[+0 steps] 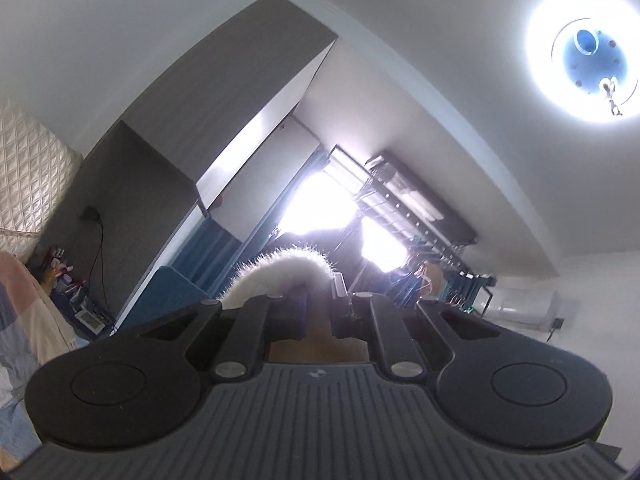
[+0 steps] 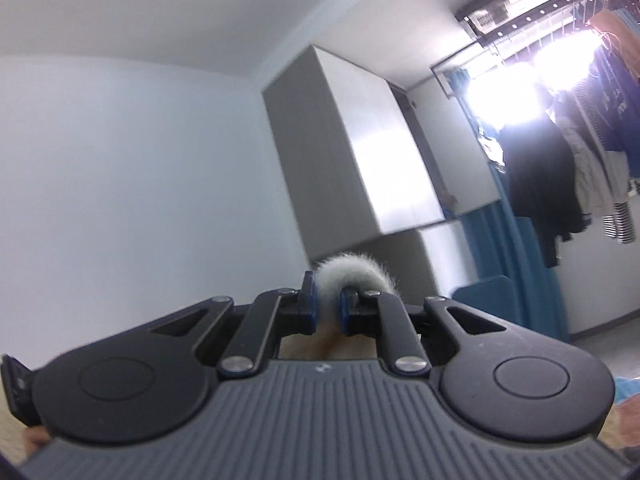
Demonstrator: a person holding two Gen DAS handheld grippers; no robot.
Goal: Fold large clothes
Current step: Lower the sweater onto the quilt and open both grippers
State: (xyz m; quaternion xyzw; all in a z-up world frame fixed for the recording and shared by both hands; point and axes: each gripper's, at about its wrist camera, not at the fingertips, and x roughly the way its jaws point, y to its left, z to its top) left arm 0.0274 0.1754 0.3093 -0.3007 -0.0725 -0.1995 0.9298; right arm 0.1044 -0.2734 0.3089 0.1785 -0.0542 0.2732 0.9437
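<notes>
**Operator:** Starting closest in: low in the left wrist view, my left gripper (image 1: 316, 300) is pinched nearly closed on a fold of white fluffy fabric (image 1: 280, 276). The fuzzy edge humps up over the fingertips at the centre of the frame. In the right wrist view, the right gripper (image 2: 328, 308) has the same grip: its blue pads (image 2: 313, 312) press on a grey-white fuzzy loop (image 2: 352, 276) that arches from one finger to the other.

**Observer:** So where's the garment itself?

**Operator:** Only those pinched edges show. The rest must hang below both cameras, out of view, so I can't tell how it drapes. Both grippers tilt a little above level, toward walls and ceiling. I'd judge I'm holding the piece up by two points so that it hangs flat before the fold.

**Observer:** Anything farther out to mind?

**Operator:** At the lower left of the left view there's a patchwork bedspread (image 1: 24, 320), likely the place to lay it down. Beyond that stands a grey wardrobe (image 1: 208, 112), then a glaring window (image 1: 316, 200) with a clothes rack (image 1: 420, 208); a ceiling lamp (image 1: 584, 56) sits upper right. In the right view, hanging clothes (image 2: 560, 184) fill the right side. The backlight washes out detail there.
</notes>
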